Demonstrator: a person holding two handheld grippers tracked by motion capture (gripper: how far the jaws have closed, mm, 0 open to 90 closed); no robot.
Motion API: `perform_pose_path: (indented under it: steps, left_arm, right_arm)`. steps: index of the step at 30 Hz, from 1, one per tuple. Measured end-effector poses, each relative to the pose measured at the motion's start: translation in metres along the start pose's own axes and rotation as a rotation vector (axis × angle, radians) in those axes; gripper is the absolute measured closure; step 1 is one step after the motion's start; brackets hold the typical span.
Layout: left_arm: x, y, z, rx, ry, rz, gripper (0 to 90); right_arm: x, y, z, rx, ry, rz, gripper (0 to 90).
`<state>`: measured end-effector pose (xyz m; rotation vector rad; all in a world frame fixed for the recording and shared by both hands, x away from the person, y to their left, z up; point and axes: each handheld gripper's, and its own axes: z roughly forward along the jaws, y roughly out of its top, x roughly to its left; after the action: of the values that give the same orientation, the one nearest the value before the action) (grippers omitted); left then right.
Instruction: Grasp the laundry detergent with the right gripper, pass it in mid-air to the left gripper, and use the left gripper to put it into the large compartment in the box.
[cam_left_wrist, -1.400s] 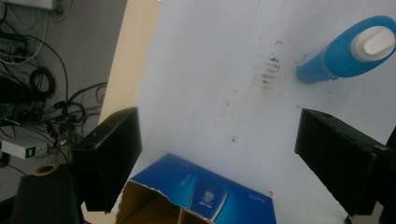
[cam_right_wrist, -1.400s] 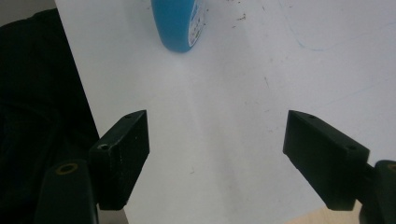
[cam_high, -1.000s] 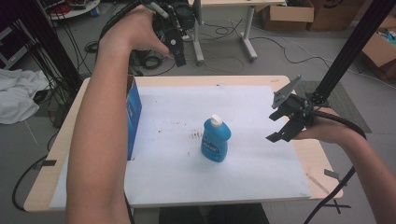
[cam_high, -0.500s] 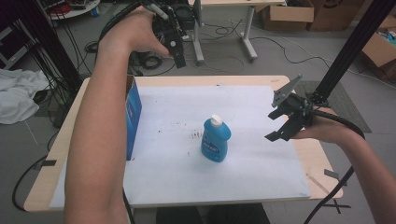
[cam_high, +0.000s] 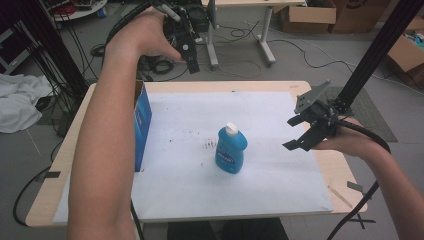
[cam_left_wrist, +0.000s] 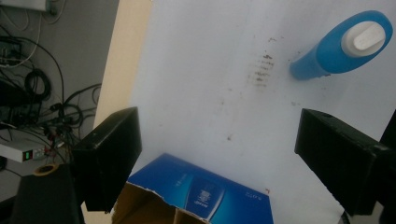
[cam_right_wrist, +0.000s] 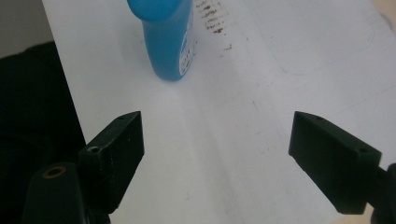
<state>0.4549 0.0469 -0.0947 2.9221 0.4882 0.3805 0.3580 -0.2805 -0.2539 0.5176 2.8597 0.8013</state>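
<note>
A blue bottle (cam_high: 231, 152) with a white cap stands upright mid-table on the white sheet (cam_high: 280, 180). A blue carton (cam_high: 142, 125) stands at the sheet's left edge. My left gripper (cam_high: 190, 60) is held high over the table's far edge, open and holding nothing. In the left gripper view its jaws (cam_left_wrist: 217, 135) spread wide above the carton's open top (cam_left_wrist: 201, 196), with the bottle (cam_left_wrist: 341, 44) at upper right. My right gripper (cam_high: 290, 134) hovers open to the right of the bottle, pointing at it. In the right gripper view the bottle (cam_right_wrist: 166, 37) lies beyond the gripper's (cam_right_wrist: 217, 123) empty gap.
Brown smudges (cam_high: 210, 145) mark the sheet left of the bottle. A black frame post (cam_high: 372, 60) rises at the table's right edge behind my right hand. Cables, cardboard boxes (cam_high: 307, 17) and a desk leg (cam_high: 267, 37) lie on the floor beyond.
The right gripper has drifted slightly toward the near side. The left hand stays almost still, and the bottle and carton have not moved.
</note>
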Motion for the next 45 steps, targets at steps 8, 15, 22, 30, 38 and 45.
perform_pose_path:
  steps: [8,15,22,30,38,45]
  left_arm:
    - [-0.001,-0.007,0.004,0.010,-0.003,-0.004,15.4]
    - [-0.002,-0.010,0.002,0.009,0.001,-0.012,15.4]
    - [-0.006,-0.014,0.000,0.009,0.006,-0.011,15.4]
    - [-0.008,-0.017,0.002,0.009,-0.002,-0.012,15.4]
    - [-0.009,-0.019,0.004,0.006,-0.009,-0.012,15.3]
    - [-0.010,-0.021,0.004,0.003,-0.007,-0.014,15.4]
  right_arm:
    - [0.002,-0.003,-0.003,-0.101,-0.022,0.021,17.1]
    - [0.007,-0.001,0.003,-0.117,-0.030,0.019,17.0]
    - [0.017,0.005,0.015,-0.132,-0.046,0.015,17.3]
    - [0.025,0.010,0.030,-0.145,-0.042,0.014,17.3]
    - [0.031,0.016,0.052,-0.161,-0.025,0.011,16.5]
    - [0.033,0.020,0.066,-0.186,-0.020,0.032,15.9]
